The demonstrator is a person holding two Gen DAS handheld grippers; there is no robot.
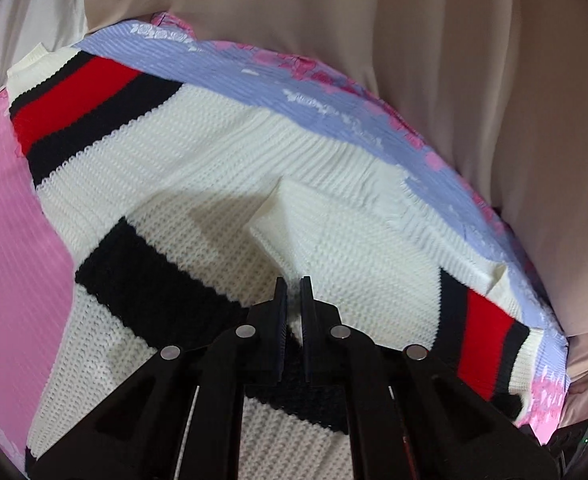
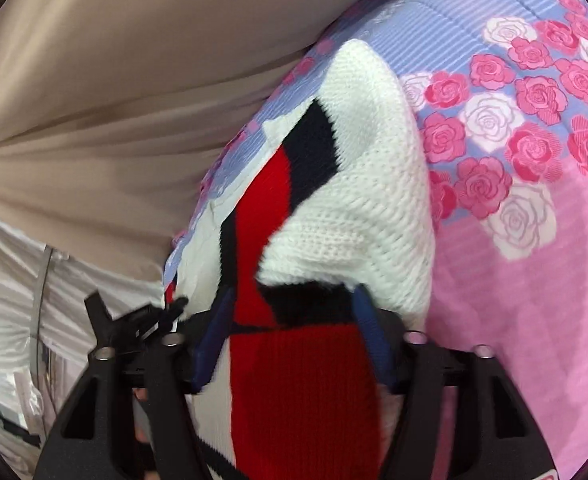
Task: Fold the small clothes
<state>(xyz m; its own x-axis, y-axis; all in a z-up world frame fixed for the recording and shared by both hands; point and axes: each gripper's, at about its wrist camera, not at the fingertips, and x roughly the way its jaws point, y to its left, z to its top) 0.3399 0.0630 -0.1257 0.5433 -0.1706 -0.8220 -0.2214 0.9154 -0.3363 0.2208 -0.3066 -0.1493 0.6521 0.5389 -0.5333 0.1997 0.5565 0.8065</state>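
Note:
A white knit sweater (image 1: 214,168) with black and red stripes lies on a pink and lavender rose-print sheet (image 1: 18,248). My left gripper (image 1: 294,284) is shut on a fold of the sweater's white knit near its middle, with a black band below it. In the right wrist view the sweater (image 2: 358,208) is bunched up, and its red and black striped part runs between the fingers of my right gripper (image 2: 290,300), whose jaws stand wide with the cloth between them. The blue pads (image 2: 214,328) flank the knit.
The rose-print sheet (image 2: 534,128) spreads to the right in the right wrist view. A beige curtain (image 1: 414,40) hangs behind the bed, also in the right wrist view (image 2: 114,80). White fabric and clutter (image 2: 6,300) sit at the lower left.

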